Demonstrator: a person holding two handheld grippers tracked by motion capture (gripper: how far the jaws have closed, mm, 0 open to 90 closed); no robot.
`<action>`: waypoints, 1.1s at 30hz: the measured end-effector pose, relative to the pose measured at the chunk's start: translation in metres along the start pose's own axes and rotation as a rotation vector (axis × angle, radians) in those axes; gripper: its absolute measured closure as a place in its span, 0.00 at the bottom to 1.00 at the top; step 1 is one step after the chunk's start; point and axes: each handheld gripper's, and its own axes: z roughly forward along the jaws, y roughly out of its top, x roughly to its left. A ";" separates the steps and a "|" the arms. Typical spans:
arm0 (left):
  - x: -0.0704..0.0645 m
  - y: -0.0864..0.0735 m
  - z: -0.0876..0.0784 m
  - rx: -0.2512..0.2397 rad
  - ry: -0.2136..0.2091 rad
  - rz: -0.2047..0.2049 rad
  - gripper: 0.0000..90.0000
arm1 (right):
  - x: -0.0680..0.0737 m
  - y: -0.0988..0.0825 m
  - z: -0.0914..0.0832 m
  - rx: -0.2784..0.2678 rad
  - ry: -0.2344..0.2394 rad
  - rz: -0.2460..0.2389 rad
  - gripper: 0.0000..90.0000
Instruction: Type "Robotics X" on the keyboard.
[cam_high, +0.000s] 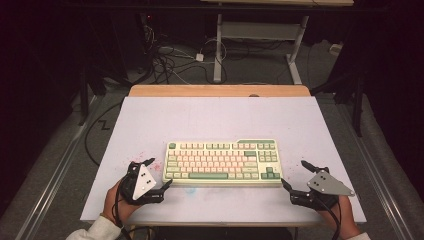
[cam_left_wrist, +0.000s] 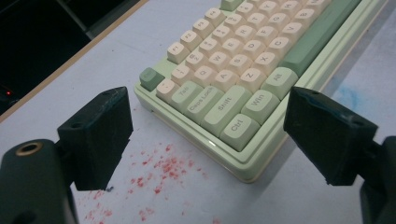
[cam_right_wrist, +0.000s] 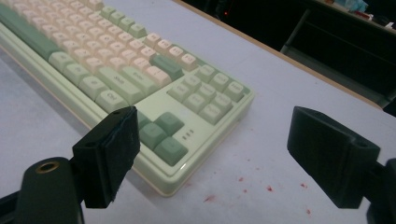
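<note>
**Two open grippers flank a keyboard at the near edge of the table**

In the high view, a pale green and cream mechanical keyboard (cam_high: 223, 162) lies flat on the white-topped table (cam_high: 220, 117), squarely placed and nearer the table's near edge than its far, wood-trimmed edge. The left gripper (cam_high: 159, 173), black with a grey three-cornered plate on top, is held by a hand in a white sleeve just off the keyboard's near left corner. Its jaws are spread wide and hold nothing. The right gripper (cam_high: 294, 173), of the same make, sits just off the keyboard's near right corner, jaws likewise wide apart and empty. Faint red specks (cam_high: 156, 165) mark the table surface beside the keyboard's left end, and a faint blue smudge (cam_high: 190, 190) lies just in front of it.

In the left gripper view, the two black jaws stand far apart, and the keyboard's near left corner (cam_left_wrist: 238, 140), with its Ctrl, Win and Shift keys, lies between and beyond them. Neither jaw touches the keyboard. Red specks (cam_left_wrist: 163, 168) scatter over the white surface by the left-hand jaw.

In the right gripper view, the jaws are again wide open and grip nothing. The keyboard's near right corner (cam_right_wrist: 187, 140), with the green arrow keys, lies beyond the left-hand jaw, and a few red specks (cam_right_wrist: 268, 187) dot the bare table between the jaws.
</note>
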 end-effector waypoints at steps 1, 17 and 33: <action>0.000 0.000 0.000 -0.001 0.000 -0.002 0.17 | 0.001 -0.001 0.000 0.006 0.001 -0.009 0.20; -0.004 0.000 -0.002 -0.008 -0.017 0.012 0.17 | 0.006 0.003 -0.006 -0.005 -0.004 -0.021 0.20; -0.004 0.001 0.000 -0.003 -0.014 0.011 0.17 | 0.006 0.003 -0.005 -0.004 -0.004 -0.024 0.19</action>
